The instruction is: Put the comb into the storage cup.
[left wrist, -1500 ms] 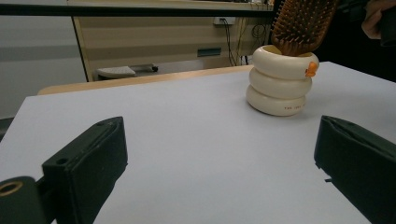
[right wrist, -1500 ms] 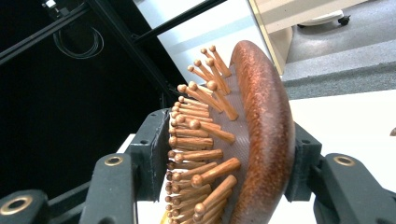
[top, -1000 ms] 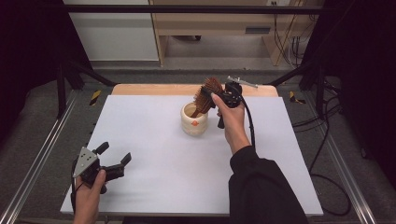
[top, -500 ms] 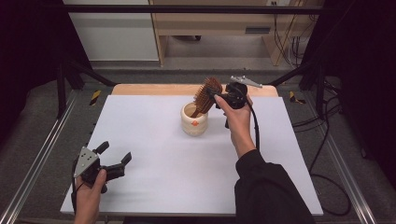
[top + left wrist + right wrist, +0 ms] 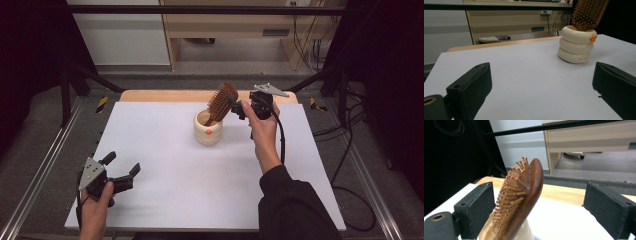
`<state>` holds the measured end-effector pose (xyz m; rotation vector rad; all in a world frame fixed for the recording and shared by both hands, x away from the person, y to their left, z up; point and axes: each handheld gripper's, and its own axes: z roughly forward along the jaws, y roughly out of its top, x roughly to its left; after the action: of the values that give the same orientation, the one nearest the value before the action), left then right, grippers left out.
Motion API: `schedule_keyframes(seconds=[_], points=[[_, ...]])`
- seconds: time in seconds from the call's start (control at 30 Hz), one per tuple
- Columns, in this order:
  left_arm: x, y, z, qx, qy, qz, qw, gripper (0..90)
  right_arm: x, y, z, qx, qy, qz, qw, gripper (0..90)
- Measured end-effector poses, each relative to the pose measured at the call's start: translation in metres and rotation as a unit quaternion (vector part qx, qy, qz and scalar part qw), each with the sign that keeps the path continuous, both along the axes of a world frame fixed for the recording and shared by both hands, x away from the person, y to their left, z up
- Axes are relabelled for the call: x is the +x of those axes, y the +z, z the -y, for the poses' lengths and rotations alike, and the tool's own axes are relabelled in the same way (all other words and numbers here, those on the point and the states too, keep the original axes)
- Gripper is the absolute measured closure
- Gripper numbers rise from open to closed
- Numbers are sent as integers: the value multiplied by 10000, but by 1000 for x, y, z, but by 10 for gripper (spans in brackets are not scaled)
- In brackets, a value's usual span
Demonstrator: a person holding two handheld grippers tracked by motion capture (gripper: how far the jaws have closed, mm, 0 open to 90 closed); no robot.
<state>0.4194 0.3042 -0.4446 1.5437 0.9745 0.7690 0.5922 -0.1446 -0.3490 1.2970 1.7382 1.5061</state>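
The hairbrush (image 5: 222,102) was left leaning handle-down in the cream holder (image 5: 208,129) at frame centre; the right gripper (image 5: 239,108) jaws had just been opening, released around it, while the left gripper (image 5: 123,170) was held idle, jaws apart.

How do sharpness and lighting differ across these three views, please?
High view: evenly lit white table, dark surroundings, slightly soft. Left gripper view: cream cup sharp, near pads blurred. Right gripper view: hairbrush bristles fairly crisp, black backdrop at left, pads soft.
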Motion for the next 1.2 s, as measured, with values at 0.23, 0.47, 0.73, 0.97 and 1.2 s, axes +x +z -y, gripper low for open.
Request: schedule_keyframes(seconds=[0.23, 0.47, 0.73, 0.97, 1.2], points=[[0, 1, -4, -108, 40, 22, 9999, 27, -9, -1, 11, -21, -14, 85, 10000, 106], [-1, 1, -6, -176, 89, 47, 9998, 26, -16, 6, 23, 19, -18, 227, 9997, 120], [-2, 2, -8, -136, 82, 138, 9998, 23, -24, 14, 31, 67, 44, 386, 9992, 118], [-2, 1, -8, -164, 108, 98, 9998, 21, -30, 18, 37, 81, 63, 552, 9984, 97], [-2, 1, -9, -171, 166, 113, 9997, 22, -36, 20, 37, -125, 59, 804, 9967, 62]])
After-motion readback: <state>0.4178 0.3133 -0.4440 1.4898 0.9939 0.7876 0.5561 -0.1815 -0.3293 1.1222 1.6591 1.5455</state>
